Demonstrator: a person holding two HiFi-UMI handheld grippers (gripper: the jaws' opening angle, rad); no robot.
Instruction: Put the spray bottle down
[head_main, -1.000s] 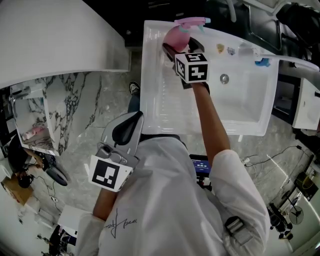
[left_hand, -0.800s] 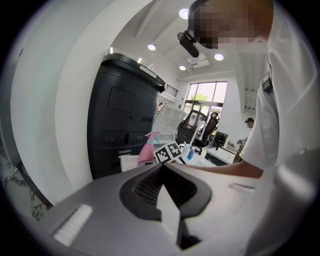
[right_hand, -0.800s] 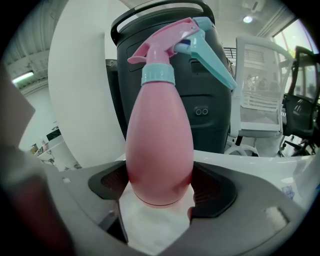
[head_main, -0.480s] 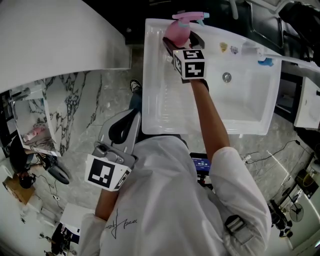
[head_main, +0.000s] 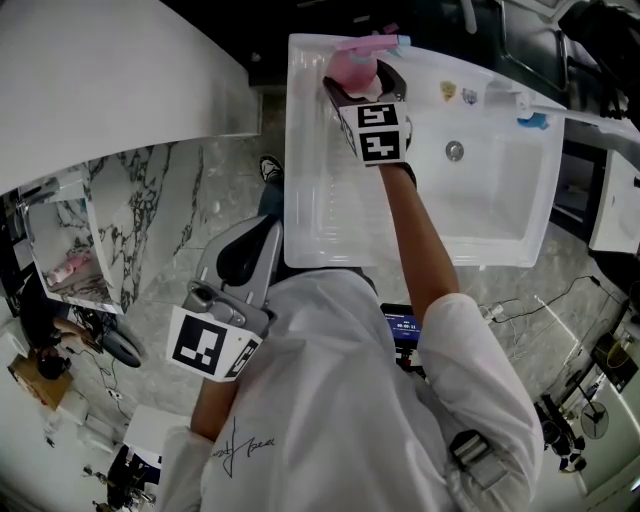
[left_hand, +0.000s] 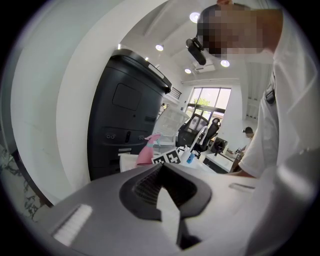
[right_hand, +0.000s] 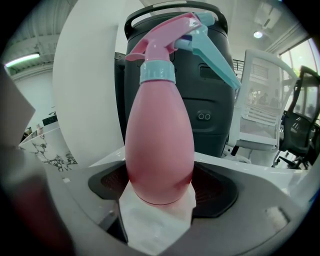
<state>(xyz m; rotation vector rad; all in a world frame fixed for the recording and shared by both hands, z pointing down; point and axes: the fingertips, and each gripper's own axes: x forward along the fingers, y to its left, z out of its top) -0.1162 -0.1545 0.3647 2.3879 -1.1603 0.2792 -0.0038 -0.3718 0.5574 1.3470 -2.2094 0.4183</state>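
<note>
My right gripper (right_hand: 160, 189) is clamped on the spray bottle (right_hand: 159, 145), one dark pad pressed to each side of its fat pink belly, low down near the base. The bottle stands upright between my jaws, with the pale teal collar (right_hand: 157, 72) above and the teal trigger (right_hand: 214, 52) jutting off to the right. Its bottom sits right at a white surface, though I can't tell whether it actually rests there. From the head view, the right gripper (head_main: 358, 85) is stretched out at arm's length and the spray bottle (head_main: 352, 68) is up at the far left corner of the white sink (head_main: 505, 215), beside the ribbed draining board (head_main: 325, 190) and well apart from the drain (head_main: 455, 151). The marker cube (head_main: 378, 132) faces up at me. Behind the bottle stands a big black cabinet (right_hand: 212, 105). My left gripper (left_hand: 162, 172) is held back near my body, jaws pressed together on nothing. The left gripper (head_main: 250, 258) hangs over the marbled floor (head_main: 170, 225), just off the sink's near edge.
</note>
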